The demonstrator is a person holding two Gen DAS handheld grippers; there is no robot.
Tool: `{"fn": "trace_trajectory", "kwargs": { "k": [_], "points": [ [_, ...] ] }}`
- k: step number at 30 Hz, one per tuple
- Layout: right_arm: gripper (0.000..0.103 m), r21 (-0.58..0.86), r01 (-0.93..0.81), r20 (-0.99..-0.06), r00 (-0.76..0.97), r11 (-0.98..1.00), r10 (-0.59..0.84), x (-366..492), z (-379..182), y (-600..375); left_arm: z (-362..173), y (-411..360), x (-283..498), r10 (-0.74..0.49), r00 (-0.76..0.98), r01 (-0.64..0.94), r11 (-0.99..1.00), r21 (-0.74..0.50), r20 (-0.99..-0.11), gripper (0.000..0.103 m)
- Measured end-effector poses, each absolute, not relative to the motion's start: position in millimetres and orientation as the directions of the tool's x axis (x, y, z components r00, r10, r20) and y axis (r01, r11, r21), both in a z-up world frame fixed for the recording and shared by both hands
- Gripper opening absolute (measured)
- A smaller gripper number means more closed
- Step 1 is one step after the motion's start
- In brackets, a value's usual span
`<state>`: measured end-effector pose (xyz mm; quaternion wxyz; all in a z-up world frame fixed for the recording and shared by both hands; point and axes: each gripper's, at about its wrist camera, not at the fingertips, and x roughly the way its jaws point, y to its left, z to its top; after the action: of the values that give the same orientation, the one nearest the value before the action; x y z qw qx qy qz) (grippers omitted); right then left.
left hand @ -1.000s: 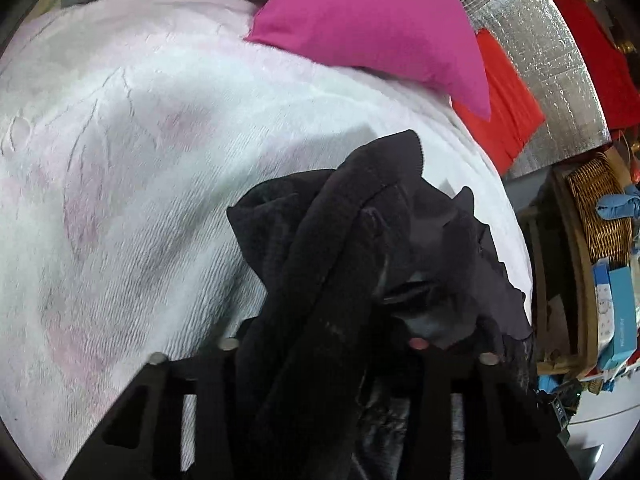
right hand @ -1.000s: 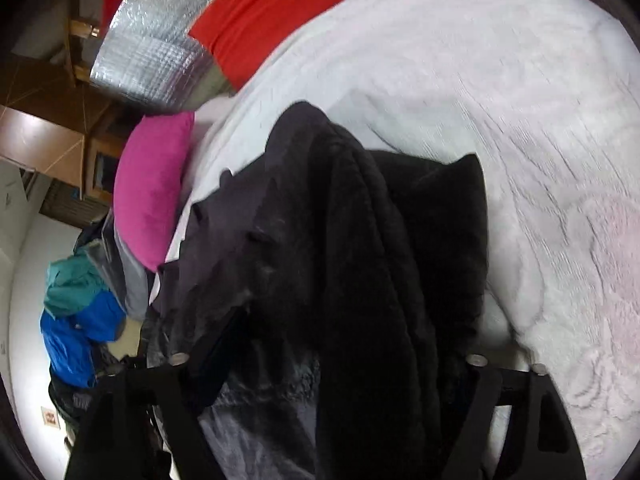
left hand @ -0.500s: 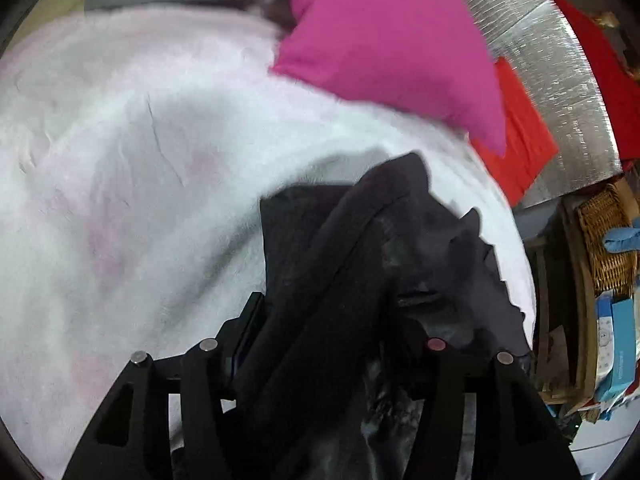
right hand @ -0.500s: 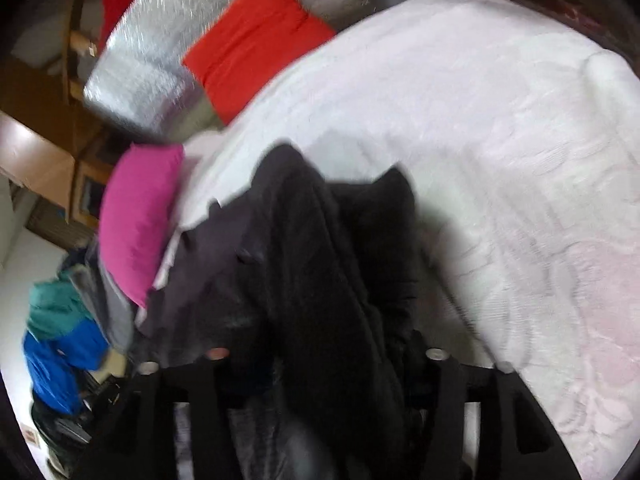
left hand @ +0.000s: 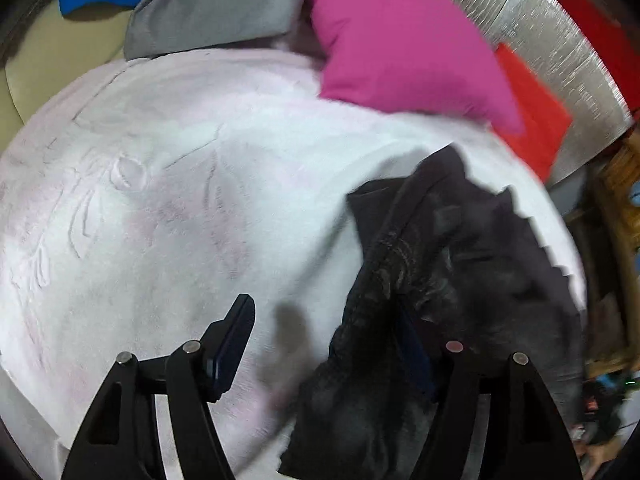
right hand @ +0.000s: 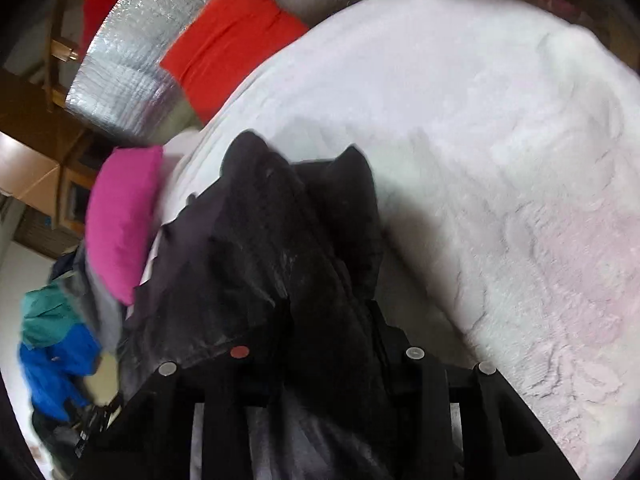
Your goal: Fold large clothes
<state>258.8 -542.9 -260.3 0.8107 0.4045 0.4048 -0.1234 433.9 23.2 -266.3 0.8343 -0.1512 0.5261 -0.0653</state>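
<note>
A large black garment lies bunched on a white fleece blanket. In the left wrist view my left gripper is open; its left finger stands free over the blanket, and the garment drapes over the right finger. In the right wrist view the black garment runs up from between the fingers of my right gripper, which is shut on it. The fingertips are hidden under the cloth.
A magenta pillow and a grey cloth lie at the blanket's far edge, with a red cushion and a silver quilted panel beyond. Blue and teal clothes sit left in the right wrist view.
My left gripper has opened and let go of the garment, and its left finger now stands clear over the blanket. My right gripper still holds the garment.
</note>
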Motion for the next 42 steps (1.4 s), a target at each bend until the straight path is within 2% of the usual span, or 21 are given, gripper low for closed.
{"fn": "trace_trajectory", "kwargs": {
  "k": [2, 4, 7, 9, 12, 18, 21, 23, 25, 26, 27, 30, 32, 33, 35, 36, 38, 42],
  "points": [
    [0.039, 0.523, 0.528, -0.768, 0.632, 0.669, 0.101, 265.8, -259.3, -538.5, -272.5, 17.9, 439.5, -0.256, 0.423, -0.041, 0.953, -0.3, -0.869, 0.071],
    [0.044, 0.504, 0.551, -0.805, 0.579, 0.665, 0.131, 276.4, -276.6, -539.6, -274.3, 13.4, 443.6, -0.236, 0.41, -0.033, 0.961, -0.273, -0.881, 0.071],
    [0.05, 0.591, 0.547, -0.762, 0.62, 0.593, 0.187, 273.8, -271.2, -550.0, -264.6, 21.4, 445.0, -0.281, 0.417, -0.056, 0.941, -0.333, -0.864, 0.071],
    [0.075, 0.629, 0.53, -0.723, 0.667, 0.569, 0.179, 271.3, -259.9, -557.0, -249.9, 23.2, 449.2, -0.321, 0.467, -0.051, 0.92, -0.388, -0.824, 0.071],
    [0.085, 0.658, 0.508, -0.677, 0.723, 0.556, 0.141, 279.0, -245.8, -565.4, -237.7, 15.5, 457.4, -0.333, 0.509, -0.03, 0.915, -0.403, -0.794, 0.078],
    [0.088, 0.658, 0.524, -0.687, 0.712, 0.54, 0.146, 319.8, -253.8, -576.1, -259.5, -15.2, 483.1, -0.394, 0.431, -0.035, 0.892, -0.451, -0.812, 0.08],
    [0.089, 0.597, 0.541, -0.737, 0.662, 0.593, 0.138, 337.6, -265.4, -576.7, -265.7, -32.5, 487.2, -0.342, 0.426, -0.032, 0.92, -0.391, -0.838, 0.079],
    [0.088, 0.577, 0.529, -0.752, 0.642, 0.622, 0.152, 341.9, -272.0, -574.7, -270.5, -40.4, 491.8, -0.321, 0.426, -0.036, 0.928, -0.37, -0.846, 0.067],
    [0.072, 0.528, 0.523, -0.769, 0.629, 0.669, 0.115, 347.8, -265.6, -566.9, -265.5, -44.3, 492.8, -0.311, 0.449, -0.036, 0.93, -0.365, -0.838, 0.06],
    [0.05, 0.525, 0.513, -0.759, 0.643, 0.679, 0.101, 347.9, -258.9, -564.3, -262.4, -47.3, 493.9, -0.303, 0.462, -0.034, 0.933, -0.358, -0.833, 0.057],
    [0.045, 0.525, 0.499, -0.742, 0.665, 0.69, 0.085, 346.3, -250.9, -562.8, -260.9, -49.3, 494.8, -0.294, 0.472, -0.033, 0.936, -0.35, -0.831, 0.057],
    [0.044, 0.456, 0.506, -0.753, 0.658, 0.732, 0.014, 340.8, -246.5, -561.0, -264.7, -55.2, 500.6, -0.263, 0.476, -0.045, 0.946, -0.322, -0.839, 0.058],
    [0.045, 0.433, 0.548, -0.795, 0.607, 0.715, 0.016, 345.5, -267.8, -565.1, -268.9, -55.0, 501.5, -0.236, 0.481, -0.062, 0.952, -0.301, -0.845, 0.074],
    [0.053, 0.437, 0.571, -0.806, 0.592, 0.695, 0.021, 345.6, -281.7, -569.2, -272.1, -55.2, 503.1, -0.22, 0.474, -0.07, 0.956, -0.286, -0.852, 0.076],
    [0.058, 0.465, 0.569, -0.791, 0.611, 0.678, 0.029, 340.5, -275.9, -573.2, -270.2, -53.8, 502.0, -0.223, 0.468, -0.078, 0.953, -0.291, -0.855, 0.076],
    [0.065, 0.477, 0.569, -0.784, 0.62, 0.67, 0.032, 336.2, -270.1, -573.8, -267.4, -53.0, 500.4, -0.222, 0.464, -0.082, 0.953, -0.29, -0.858, 0.076],
    [0.072, 0.506, 0.56, -0.76, 0.65, 0.656, 0.032, 328.4, -262.8, -574.8, -258.0, -51.6, 494.0, -0.218, 0.469, -0.078, 0.955, -0.285, -0.856, 0.075],
    [0.077, 0.527, 0.519, -0.678, 0.734, 0.673, -0.035, 292.1, -230.3, -568.1, -216.1, -48.2, 466.5, -0.214, 0.579, -0.02, 0.961, -0.276, -0.787, 0.075]
  ]
}}
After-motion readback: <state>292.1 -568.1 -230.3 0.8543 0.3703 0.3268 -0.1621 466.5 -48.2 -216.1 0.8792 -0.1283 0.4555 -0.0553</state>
